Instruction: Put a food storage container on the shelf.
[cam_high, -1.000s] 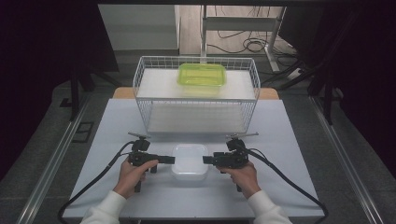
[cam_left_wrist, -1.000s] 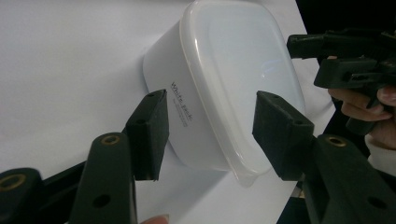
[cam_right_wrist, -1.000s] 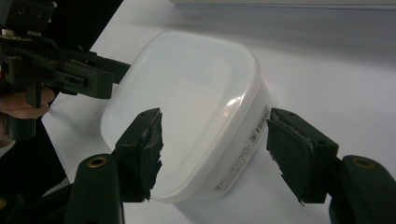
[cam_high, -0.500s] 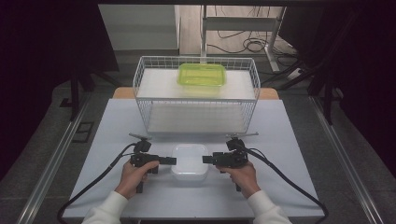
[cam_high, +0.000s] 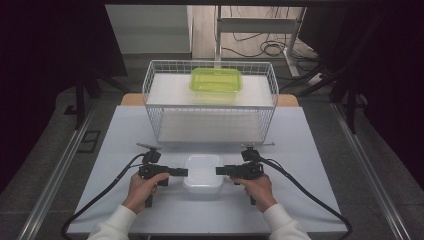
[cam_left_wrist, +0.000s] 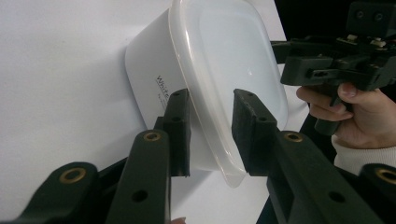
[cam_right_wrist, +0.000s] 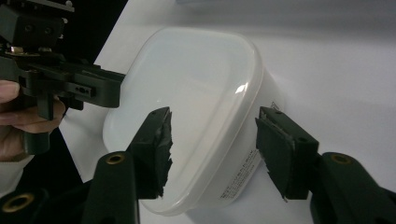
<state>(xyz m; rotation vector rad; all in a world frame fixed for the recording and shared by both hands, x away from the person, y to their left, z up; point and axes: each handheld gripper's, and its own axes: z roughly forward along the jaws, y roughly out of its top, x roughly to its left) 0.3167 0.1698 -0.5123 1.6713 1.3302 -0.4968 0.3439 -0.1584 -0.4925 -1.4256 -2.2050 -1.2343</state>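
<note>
A white container with a translucent lid (cam_high: 202, 172) rests on the table between my two grippers. My left gripper (cam_high: 184, 171) reaches in from its left side. In the left gripper view the lid's rim (cam_left_wrist: 210, 116) runs between the jaws of my left gripper (cam_left_wrist: 212, 133), which have just been closing, with a little gap still showing. My right gripper (cam_high: 219, 170) reaches in from the right side. Its jaws (cam_right_wrist: 212, 140) straddle the rim (cam_right_wrist: 250, 93), one pad over the lid and one beside the wall. They too have just been closing and stand apart from it.
A white wire basket (cam_high: 150, 107) stands at the back of the pale table (cam_high: 310, 150), and a green lidded container (cam_high: 216, 80) lies on a white block inside it. Cables trail from both grippers toward the table's front edge.
</note>
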